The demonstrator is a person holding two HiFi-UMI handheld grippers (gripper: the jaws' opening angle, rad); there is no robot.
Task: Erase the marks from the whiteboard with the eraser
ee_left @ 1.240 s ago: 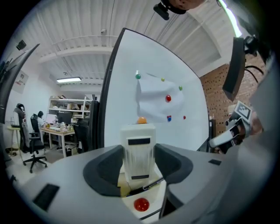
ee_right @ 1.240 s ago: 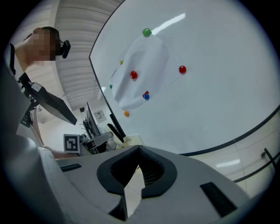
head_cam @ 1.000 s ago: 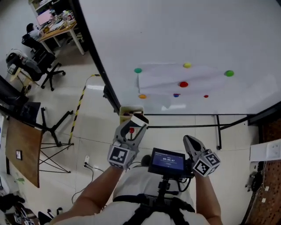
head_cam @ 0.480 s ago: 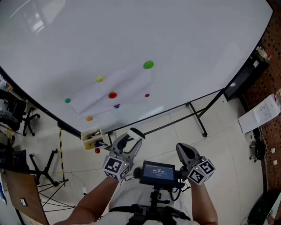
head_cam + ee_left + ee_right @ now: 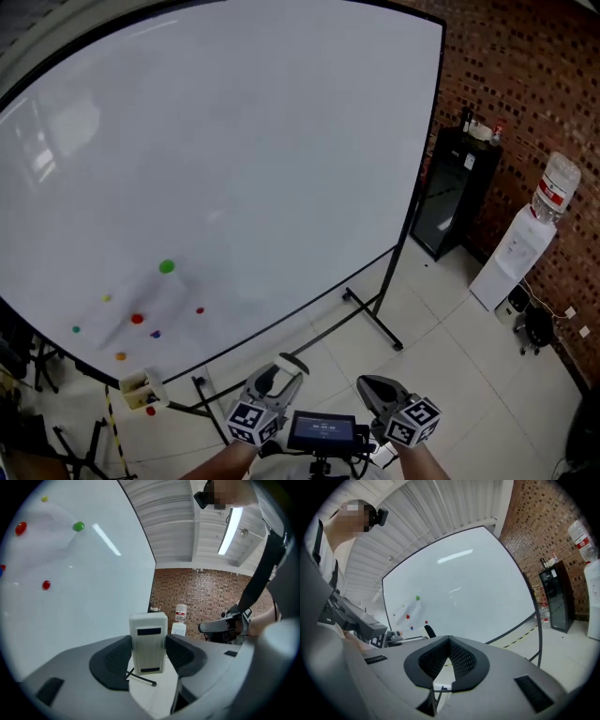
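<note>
The eraser (image 5: 148, 639), a pale block, stands upright between the jaws of the left gripper (image 5: 277, 373), which clamp its sides, low before the whiteboard (image 5: 234, 141) and apart from it. The right gripper (image 5: 449, 645) is beside it, empty, jaws together at the tips. Low on the board's left are a green magnet (image 5: 167, 267), a red magnet (image 5: 137, 319) and smaller coloured dots, with a faint grey smear among them. A black cabinet (image 5: 455, 192) and a water dispenser (image 5: 525, 244) stand against the brick wall (image 5: 525, 75).
</note>
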